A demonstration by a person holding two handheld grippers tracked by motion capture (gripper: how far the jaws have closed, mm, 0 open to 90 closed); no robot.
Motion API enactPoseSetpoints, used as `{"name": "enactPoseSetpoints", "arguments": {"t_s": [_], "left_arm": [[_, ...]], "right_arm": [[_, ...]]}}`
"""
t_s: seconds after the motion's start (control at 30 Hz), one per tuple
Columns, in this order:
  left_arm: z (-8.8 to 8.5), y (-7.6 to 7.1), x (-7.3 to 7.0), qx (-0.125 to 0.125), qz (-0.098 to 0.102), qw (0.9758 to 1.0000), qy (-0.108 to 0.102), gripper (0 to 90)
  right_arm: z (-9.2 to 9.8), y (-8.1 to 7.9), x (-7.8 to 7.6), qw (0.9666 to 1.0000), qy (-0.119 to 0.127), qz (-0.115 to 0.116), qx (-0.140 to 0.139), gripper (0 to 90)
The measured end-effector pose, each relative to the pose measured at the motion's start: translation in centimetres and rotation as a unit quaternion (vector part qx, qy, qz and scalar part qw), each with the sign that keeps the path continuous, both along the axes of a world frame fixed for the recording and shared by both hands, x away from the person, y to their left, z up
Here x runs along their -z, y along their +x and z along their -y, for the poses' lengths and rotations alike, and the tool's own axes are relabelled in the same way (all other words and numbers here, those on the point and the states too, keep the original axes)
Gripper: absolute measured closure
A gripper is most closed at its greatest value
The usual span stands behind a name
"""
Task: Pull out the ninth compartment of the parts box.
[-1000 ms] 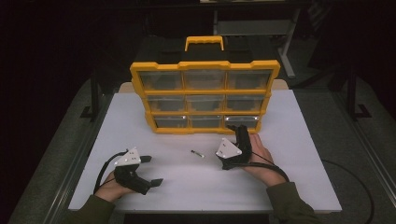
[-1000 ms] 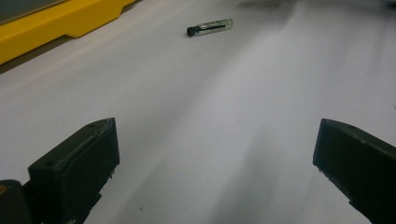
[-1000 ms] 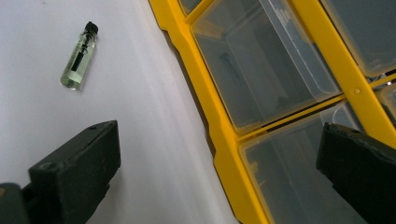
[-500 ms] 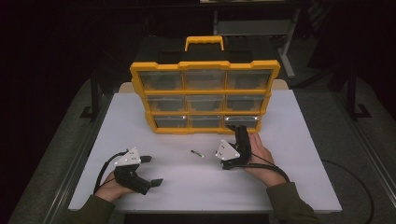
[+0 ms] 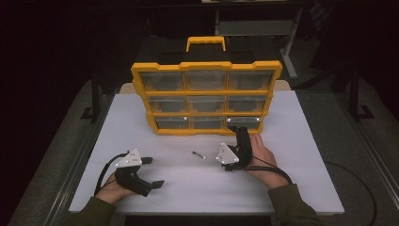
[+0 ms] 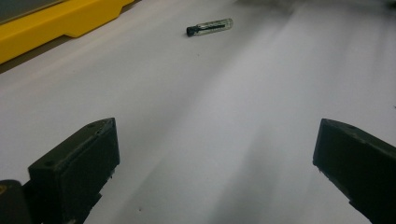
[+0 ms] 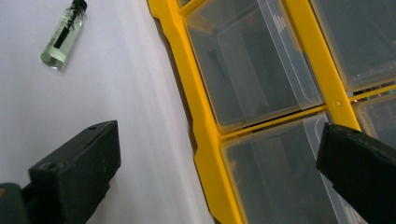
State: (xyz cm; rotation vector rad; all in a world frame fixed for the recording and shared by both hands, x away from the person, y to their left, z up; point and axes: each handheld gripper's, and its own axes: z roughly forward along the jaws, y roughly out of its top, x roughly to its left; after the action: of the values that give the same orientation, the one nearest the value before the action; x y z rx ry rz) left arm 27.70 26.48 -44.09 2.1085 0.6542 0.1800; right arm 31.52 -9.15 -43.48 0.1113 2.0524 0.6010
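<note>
left black two-jaw gripper [image 5: 151, 172]: blocky matte jaws, small screw holes near tips, grey three-cornered plate behind jaws, black cable trailing | right black two-jaw gripper [image 5: 239, 134]: same build | sleeves: olive-green, at both wrists

Parted tongs [image 6: 212, 172], vial [image 6: 209, 26] beyond

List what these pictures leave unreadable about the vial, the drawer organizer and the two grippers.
- Vial: too small in the high view to tell cap from glass; what it holds stays unclear in the gripper views.
- Drawer organizer: contents veiled by cloudy drawer fronts; cut off by the edges of the right gripper view.
- Right gripper: jaw tips merge with the bottom right drawer in the high view.
- Left gripper: nothing hidden, jaws apart.
</note>
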Motion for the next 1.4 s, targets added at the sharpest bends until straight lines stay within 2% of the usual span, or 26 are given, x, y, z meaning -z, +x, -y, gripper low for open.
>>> {"name": "enactPoseSetpoints", "arguments": {"t_s": [0.6, 0.7, 0.77, 0.9, 0.93, 0.97, 1.03, 1.1, 1.4], "left_arm": [[0.0, -0.02, -0.01, 0.001, 0.001, 1.0, 0.001, 0.2], [0.01, -0.02, 0.0, 0.002, 0.001, 1.0, 0.002, 0.2], [0.01, -0.03, 0.0, 0.003, 0.001, 1.0, 0.003, 0.2], [0.06, -0.07, 0.01, 0.003, 0.001, 1.0, 0.005, 0.2], [0.04, -0.05, 0.01, 0.003, 0.002, 1.0, 0.005, 0.2], [0.02, -0.04, 0.0, 0.003, 0.003, 1.0, 0.005, 0.2], [0.01, -0.04, 0.0, 0.003, 0.002, 1.0, 0.005, 0.2], [0.01, -0.04, 0.0, 0.003, 0.003, 1.0, 0.006, 0.2], [0.0, -0.04, 0.0, 0.003, 0.003, 1.0, 0.007, 0.2]], "right_arm": [[-0.31, -0.25, 0.17, 0.9988, -0.035, 0.033, -0.002, 0.0], [-0.5, -0.55, 0.38, 0.9991, -0.034, 0.023, 0.01, 0.0], [-0.6, -0.55, 0.39, 0.9987, -0.035, 0.036, 0.007, 0.0], [-0.67, -0.66, 0.48, 0.9982, -0.041, 0.044, 0.009, 0.0], [-0.7, -0.73, 0.56, 0.9983, -0.043, 0.037, 0.01, 0.0], [-0.63, -0.57, 0.53, 0.9971, -0.058, 0.049, 0.001, 0.0], [-0.67, -0.55, 0.52, 0.996, -0.062, 0.064, -0.002, 0.0], [-0.71, -0.65, 0.66, 0.9962, -0.064, 0.059, 0.002, 0.0], [-0.81, -0.71, 0.88, 0.993, -0.085, 0.082, -0.002, 0.0]]}}
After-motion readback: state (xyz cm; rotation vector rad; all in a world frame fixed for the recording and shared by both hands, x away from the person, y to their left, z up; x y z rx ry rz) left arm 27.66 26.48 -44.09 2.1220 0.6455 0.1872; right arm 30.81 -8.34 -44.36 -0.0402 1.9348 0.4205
